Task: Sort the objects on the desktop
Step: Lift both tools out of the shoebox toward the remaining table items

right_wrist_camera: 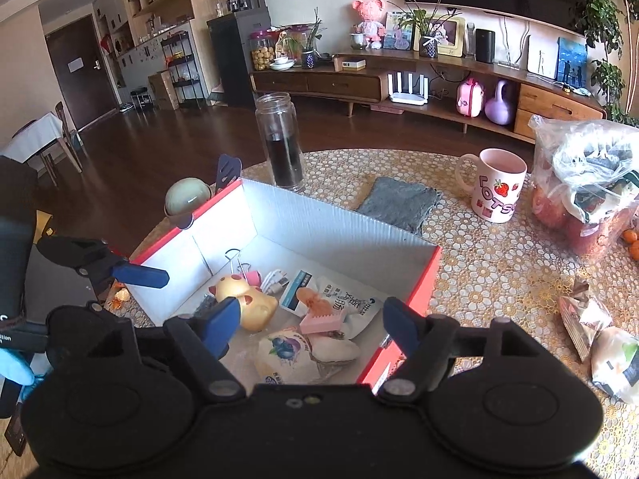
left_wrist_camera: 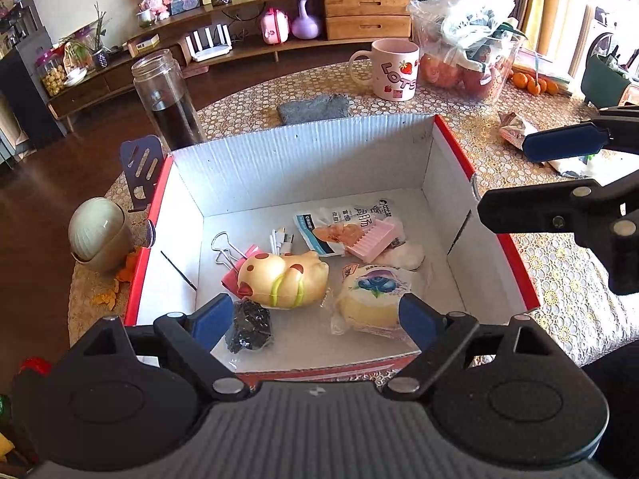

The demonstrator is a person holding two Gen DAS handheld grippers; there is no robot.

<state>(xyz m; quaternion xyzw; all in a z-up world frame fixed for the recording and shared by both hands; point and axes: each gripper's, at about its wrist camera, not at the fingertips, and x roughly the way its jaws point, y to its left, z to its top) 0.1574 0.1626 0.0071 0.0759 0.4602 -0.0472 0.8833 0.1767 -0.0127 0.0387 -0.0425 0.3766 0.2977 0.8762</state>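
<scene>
A red cardboard box (left_wrist_camera: 453, 151) with a white inside stands on the round table. In it lie a yellow spotted squishy toy (left_wrist_camera: 281, 279), a blueberry-print wrapped cake (left_wrist_camera: 369, 299), a pink comb (left_wrist_camera: 369, 239), a snack packet (left_wrist_camera: 339, 219), a binder clip (left_wrist_camera: 225, 249), a white cable (left_wrist_camera: 281, 239) and a black crinkled item (left_wrist_camera: 249, 325). My left gripper (left_wrist_camera: 315, 321) hangs open over the box's near edge, nothing between its fingers. My right gripper (right_wrist_camera: 311, 321) is open too, above the box's near right side, and holds nothing. It shows in the left wrist view as the right gripper (left_wrist_camera: 531, 175).
On the table behind the box are a glass jar (left_wrist_camera: 167, 95) of dark liquid, a grey cloth (left_wrist_camera: 313, 107), a pink mug (left_wrist_camera: 393, 70) and a plastic bag of fruit (left_wrist_camera: 465, 46). A small green bin (left_wrist_camera: 100, 235) and a phone stand (left_wrist_camera: 141, 165) sit left. Wrapped snacks (right_wrist_camera: 599, 331) lie right.
</scene>
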